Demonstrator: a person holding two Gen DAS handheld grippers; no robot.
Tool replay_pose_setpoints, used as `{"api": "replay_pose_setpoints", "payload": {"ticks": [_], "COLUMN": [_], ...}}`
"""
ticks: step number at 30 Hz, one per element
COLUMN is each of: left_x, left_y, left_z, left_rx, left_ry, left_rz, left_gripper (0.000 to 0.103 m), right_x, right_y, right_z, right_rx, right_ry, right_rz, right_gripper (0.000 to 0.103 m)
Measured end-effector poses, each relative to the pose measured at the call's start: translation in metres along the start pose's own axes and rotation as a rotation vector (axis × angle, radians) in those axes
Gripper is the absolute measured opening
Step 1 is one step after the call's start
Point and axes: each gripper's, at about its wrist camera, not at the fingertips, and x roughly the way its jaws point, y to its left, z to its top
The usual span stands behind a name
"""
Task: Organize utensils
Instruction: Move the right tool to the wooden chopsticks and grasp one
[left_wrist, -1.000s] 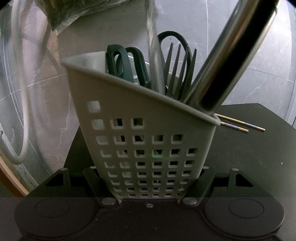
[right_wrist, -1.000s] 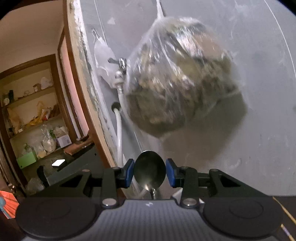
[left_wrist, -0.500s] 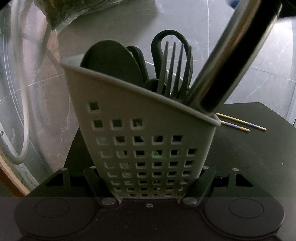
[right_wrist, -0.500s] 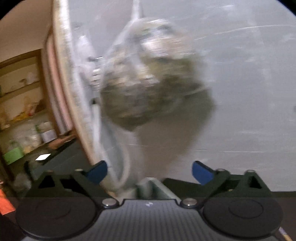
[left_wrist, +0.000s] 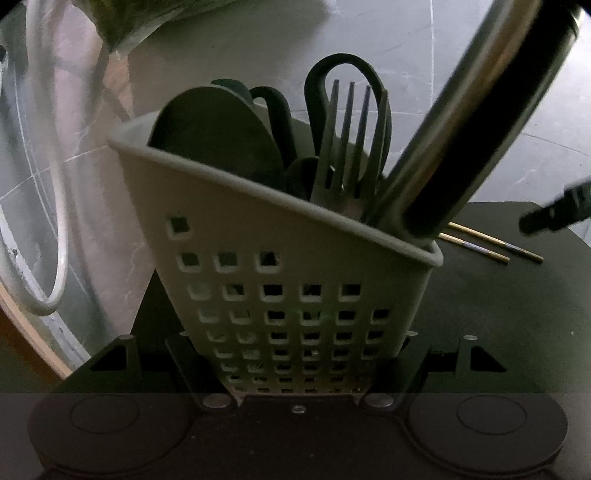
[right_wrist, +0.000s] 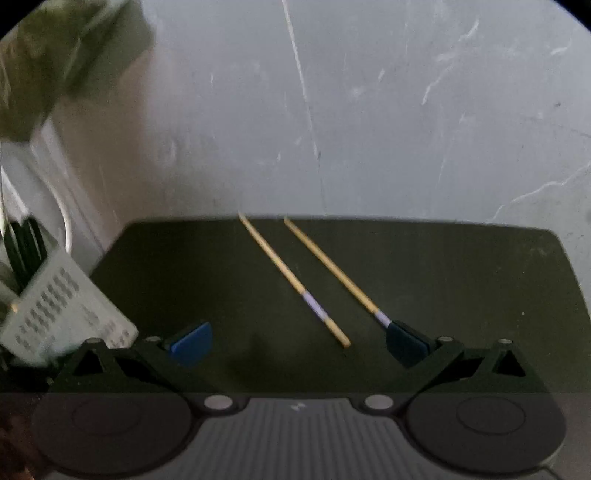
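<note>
My left gripper (left_wrist: 295, 354) is shut on the lower part of a grey perforated utensil holder (left_wrist: 288, 288), which leans to the left. In the holder stand a dark spoon (left_wrist: 218, 136), a fork (left_wrist: 347, 147), black scissors (left_wrist: 343, 70) and a thick steel handle (left_wrist: 480, 122). My right gripper (right_wrist: 299, 343) hangs open and empty over the dark table (right_wrist: 184, 258). Two wooden chopsticks (right_wrist: 295, 284) with purple bands lie just ahead of it. The right chopstick's near end runs behind the right blue pad (right_wrist: 406, 343). The holder (right_wrist: 62, 306) shows at the left.
A marbled grey wall (right_wrist: 369, 110) rises right behind the table. A clear bag (right_wrist: 55, 55) of dark stuff hangs at the upper left, with a white hose (left_wrist: 62, 221) looping beside it. A dark fingertip (left_wrist: 554, 214) juts in at the right of the left wrist view.
The spoon left the right gripper and now stands in the holder. The right gripper's jaws spread wide and it swung down from the hanging bag to the table with the chopsticks. The left gripper stayed put.
</note>
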Motion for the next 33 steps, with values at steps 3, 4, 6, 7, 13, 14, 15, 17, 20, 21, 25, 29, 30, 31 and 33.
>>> {"api": "replay_pose_setpoints", "payload": {"ticks": [3,4,6,7,13,14,15,17,20,21,25,29,30,31,33], "left_x": [0.002,0.002,0.002,0.002,0.002,0.002,0.001,0.002,0.002,0.002,0.001,0.0,0.0,0.0,0.0], "left_y": [-0.004,-0.006,-0.008,-0.01,-0.014,-0.015,-0.016,-0.016,-0.017,-0.017,-0.019,-0.02,-0.02,-0.02,-0.02], "left_z": [0.002,0.003,0.003,0.003,0.005,0.005,0.004,0.004,0.004,0.004,0.005,0.005,0.006,0.006,0.006], "left_rx": [-0.008,-0.011,-0.015,-0.018,-0.02,-0.019,-0.018,-0.017,-0.019,-0.02,-0.021,-0.018,-0.017,-0.015,-0.011], "left_ry": [0.007,0.009,0.012,0.012,0.013,0.014,0.014,0.015,0.015,0.016,0.017,0.017,0.018,0.018,0.018], "left_rz": [0.014,0.018,0.025,0.028,0.041,0.042,0.042,0.044,0.049,0.051,0.055,0.055,0.054,0.053,0.053], "left_gripper": [0.077,0.077,0.077,0.077,0.077,0.077,0.077,0.078,0.078,0.078,0.078,0.078,0.078,0.078,0.078], "right_x": [0.009,0.011,0.011,0.01,0.007,0.009,0.013,0.017,0.023,0.026,0.035,0.043,0.045,0.047,0.05], "right_y": [-0.01,-0.015,-0.025,-0.031,-0.058,-0.062,-0.065,-0.07,-0.079,-0.08,-0.08,-0.076,-0.076,-0.074,-0.072], "right_z": [-0.002,-0.001,0.0,0.0,0.003,0.003,0.004,0.004,0.004,0.004,0.006,0.011,0.014,0.016,0.02], "right_rx": [-0.022,-0.017,-0.009,-0.007,-0.055,-0.079,-0.102,-0.159,-0.221,-0.231,-0.232,-0.231,-0.234,-0.24,-0.254], "right_ry": [0.025,0.028,0.034,0.039,0.049,0.068,0.084,0.11,0.149,0.167,0.195,0.195,0.194,0.192,0.186], "right_rz": [-0.009,-0.014,-0.029,-0.039,-0.076,-0.083,-0.09,-0.114,-0.118,-0.116,-0.06,-0.034,-0.03,-0.025,-0.018], "right_gripper": [0.103,0.103,0.102,0.102,0.102,0.102,0.102,0.102,0.092,0.089,0.074,0.055,0.052,0.046,0.035]}}
